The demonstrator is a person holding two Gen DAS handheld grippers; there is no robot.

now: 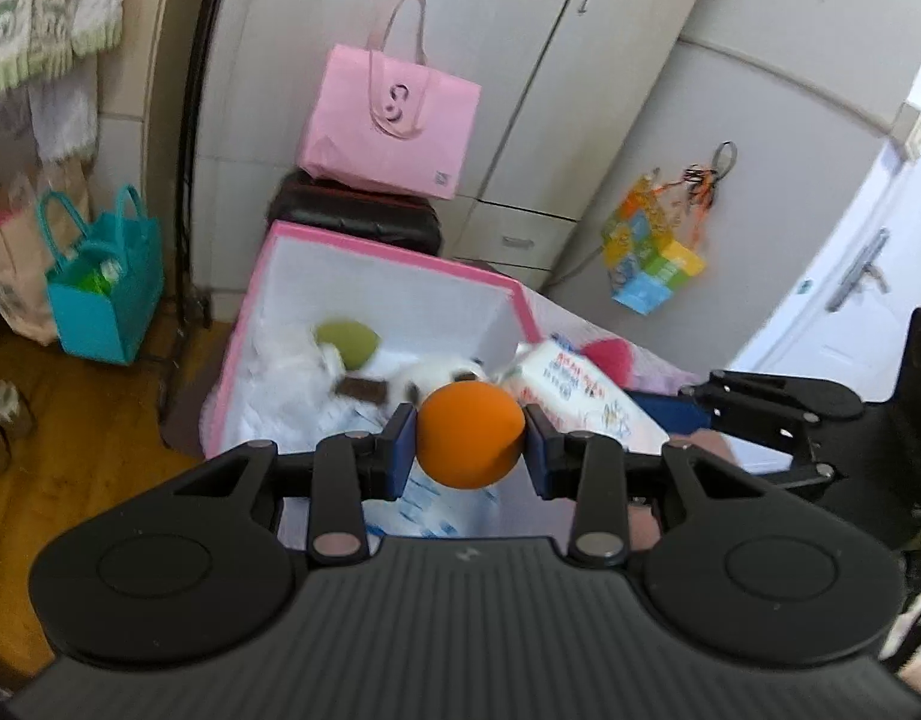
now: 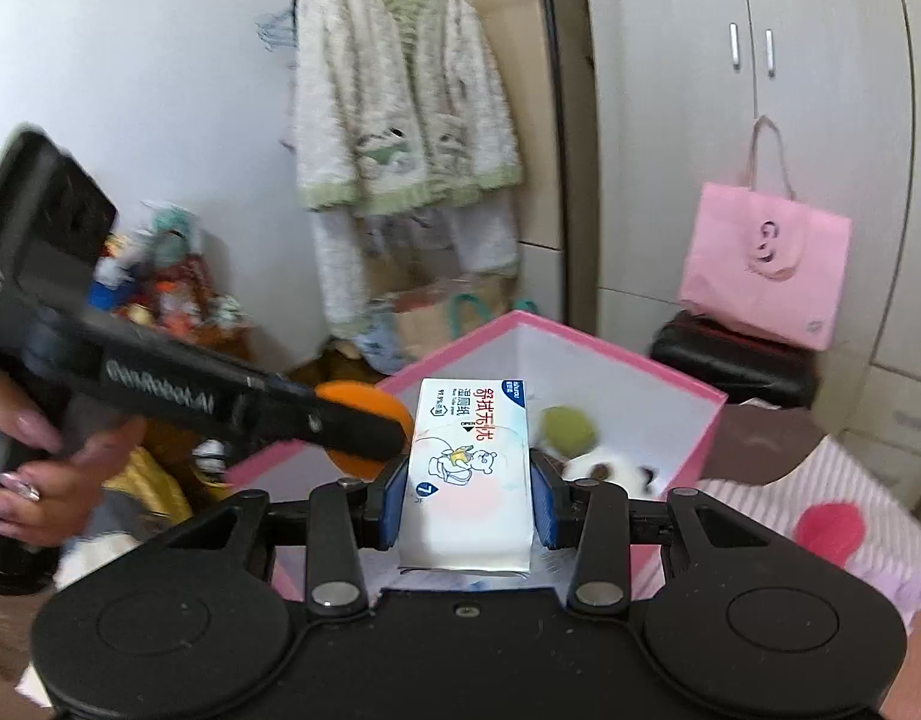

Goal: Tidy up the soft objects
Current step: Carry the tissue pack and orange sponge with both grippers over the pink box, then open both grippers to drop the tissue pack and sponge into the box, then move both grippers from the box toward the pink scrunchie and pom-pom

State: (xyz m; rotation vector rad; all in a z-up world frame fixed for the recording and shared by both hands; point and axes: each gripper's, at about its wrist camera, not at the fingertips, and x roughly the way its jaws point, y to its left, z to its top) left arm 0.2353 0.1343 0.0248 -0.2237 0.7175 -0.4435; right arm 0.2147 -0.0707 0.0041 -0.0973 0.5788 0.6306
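Two soft things held over the pink box (image 1: 364, 252), neither dropped in yet

Left gripper (image 1: 469, 441) is clamped on an orange ball (image 1: 467, 435); right gripper (image 2: 469, 501) pinches a tissue pack (image 2: 469, 474); a green ball (image 2: 567, 427) and plush toy (image 2: 604, 468) already lie inside; both loads remain to release.

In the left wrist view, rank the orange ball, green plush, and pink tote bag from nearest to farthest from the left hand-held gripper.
1. Orange ball: clamped in the left hand-held gripper.
2. Green plush: inside the pink box, ahead-left.
3. Pink tote bag: beyond the box, by the wardrobe.
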